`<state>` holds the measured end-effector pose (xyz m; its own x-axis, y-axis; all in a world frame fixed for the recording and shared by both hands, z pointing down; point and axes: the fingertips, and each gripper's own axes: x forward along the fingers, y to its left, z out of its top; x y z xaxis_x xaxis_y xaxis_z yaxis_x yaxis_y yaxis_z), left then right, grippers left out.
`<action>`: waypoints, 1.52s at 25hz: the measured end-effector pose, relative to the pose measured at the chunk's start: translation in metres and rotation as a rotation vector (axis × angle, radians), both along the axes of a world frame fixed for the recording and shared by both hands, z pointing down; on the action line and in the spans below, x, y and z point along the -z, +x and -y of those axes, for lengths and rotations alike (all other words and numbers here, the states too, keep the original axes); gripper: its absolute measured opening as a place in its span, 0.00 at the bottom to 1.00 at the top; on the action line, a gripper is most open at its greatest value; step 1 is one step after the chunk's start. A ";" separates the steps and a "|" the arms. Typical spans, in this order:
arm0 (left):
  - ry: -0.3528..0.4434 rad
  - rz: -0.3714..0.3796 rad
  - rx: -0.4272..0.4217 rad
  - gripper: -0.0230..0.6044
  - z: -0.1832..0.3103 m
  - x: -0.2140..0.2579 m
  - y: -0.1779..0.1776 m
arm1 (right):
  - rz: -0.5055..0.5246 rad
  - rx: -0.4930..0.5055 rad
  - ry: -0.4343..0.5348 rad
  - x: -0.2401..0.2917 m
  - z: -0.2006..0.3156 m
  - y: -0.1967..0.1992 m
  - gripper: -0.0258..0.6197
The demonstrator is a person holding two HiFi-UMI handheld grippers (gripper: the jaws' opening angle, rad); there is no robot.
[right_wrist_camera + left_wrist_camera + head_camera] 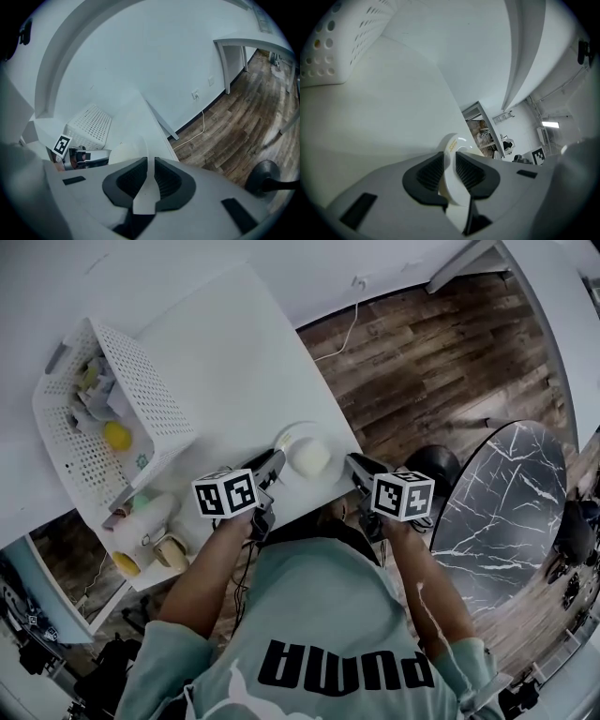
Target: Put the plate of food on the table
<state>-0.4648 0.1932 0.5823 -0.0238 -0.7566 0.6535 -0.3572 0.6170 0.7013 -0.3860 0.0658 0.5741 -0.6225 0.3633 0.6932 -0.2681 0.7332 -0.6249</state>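
Sitting far left, basket: a white perforated basket [150, 399] is resting on the white surface [234, 343], and a yellow ball [116, 435] is showing inside it among odds and ends I am not making out.
Below the basket: a white cylinder [150, 517] is lying on its side just beside the basket's near end, with a tape roll [172, 549] next to it.
Left tongs: the left tongs [275, 460] are reaching in over the near edge and gripping narrow on the plate's left rim. In the left gripper view both dark pads [429, 173] are pressing against that white rim.
Plate: the plate [284, 437] is sitting at the near right corner of the surface, between the two tongs. I cannot tell whether its base is fully resting there.
Food: a pale round piece of food [309, 457] is lying on the plate, towards its right side.
Right tongs: the right tongs [354, 463] are coming in from the opposite side, also narrow. In the right gripper view the plate's rim is running straight between the pads [166, 180], and they are lying against it.
Floor: wooden flooring [441, 343] is stretching away to the right of the surface, with a pale cable [342, 334] trailing across it.
Far right: a marbled round tabletop [516, 512] is standing well apart from the plate.
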 end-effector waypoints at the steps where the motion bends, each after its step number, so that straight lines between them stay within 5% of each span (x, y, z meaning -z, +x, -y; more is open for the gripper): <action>1: 0.000 -0.001 0.001 0.17 0.000 0.000 0.000 | -0.001 -0.010 -0.007 0.000 0.000 0.000 0.09; 9: 0.003 -0.010 0.013 0.13 0.002 0.003 -0.006 | -0.010 -0.119 -0.099 -0.003 0.004 0.005 0.13; 13: 0.008 -0.019 0.007 0.13 0.002 0.002 -0.005 | 0.001 -0.116 -0.153 0.002 -0.005 0.004 0.22; 19: 0.024 -0.058 0.006 0.11 0.007 0.001 0.002 | -0.013 -0.155 -0.179 -0.005 -0.013 0.006 0.16; 27: 0.143 -0.162 0.043 0.09 0.015 0.011 0.013 | 0.029 -0.269 -0.267 0.005 -0.004 0.024 0.10; 38: 0.314 -0.154 -0.039 0.08 0.070 0.072 0.021 | 0.201 -0.482 -0.253 0.072 0.042 0.048 0.09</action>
